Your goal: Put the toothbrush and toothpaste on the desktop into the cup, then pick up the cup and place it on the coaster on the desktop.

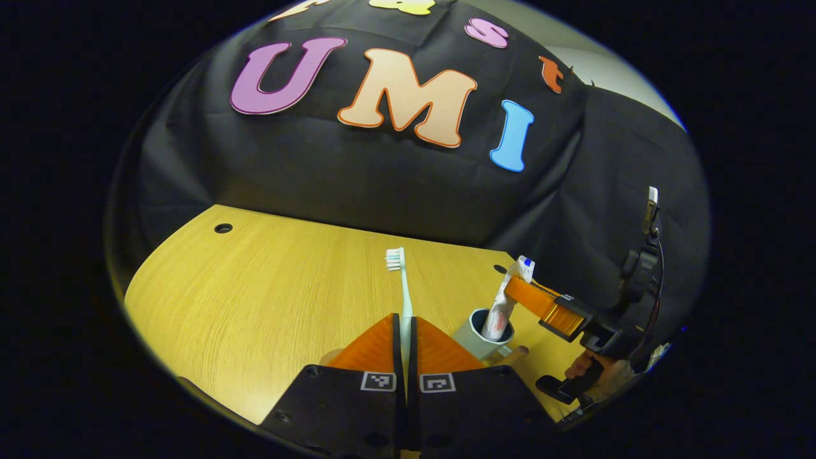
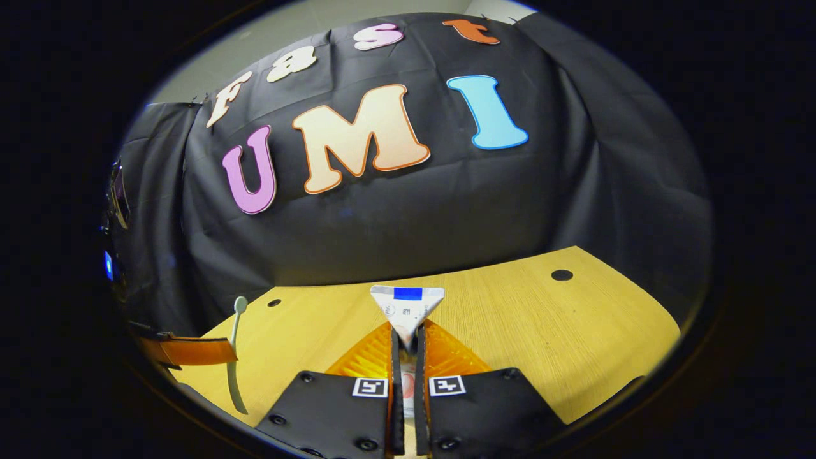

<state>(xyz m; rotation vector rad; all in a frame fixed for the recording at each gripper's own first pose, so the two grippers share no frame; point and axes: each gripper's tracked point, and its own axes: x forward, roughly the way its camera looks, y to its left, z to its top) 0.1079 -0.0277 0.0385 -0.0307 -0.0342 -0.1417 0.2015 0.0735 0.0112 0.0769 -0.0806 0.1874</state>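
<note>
Toothbrush (image 1: 403,299) clamped upright between the fingers of the left tool (image 1: 406,347), bristle head up, handle running down out of sight between them. Just beyond and to the side stands the cup (image 1: 479,338) on the desk (image 1: 255,293), with the toothpaste (image 1: 507,299) tube partly inside it: lower end in the mouth, crimped end sticking up and leaning. The right tool (image 1: 542,305) is closed on the tube's upper part, a hand (image 1: 596,370) behind it on the grip.

Step in hand, as I judge it: lowering the tube into the cup. Best to keep it close to vertical, let the bottom settle, then loosen the fingers and withdraw straight up so the cup is not tipped. The brush should follow only once the right tool is out of the way, since both crowd the same small opening; handle-end first, beside the tube.

From the right gripper view the tube's folded end (image 2: 408,307) shows pinched between the fingers, the brush (image 2: 234,357) off to one side. Farther back, a few grommet holes (image 2: 561,275) in the desk. Coaster: cannot make one out with certainty.
</note>
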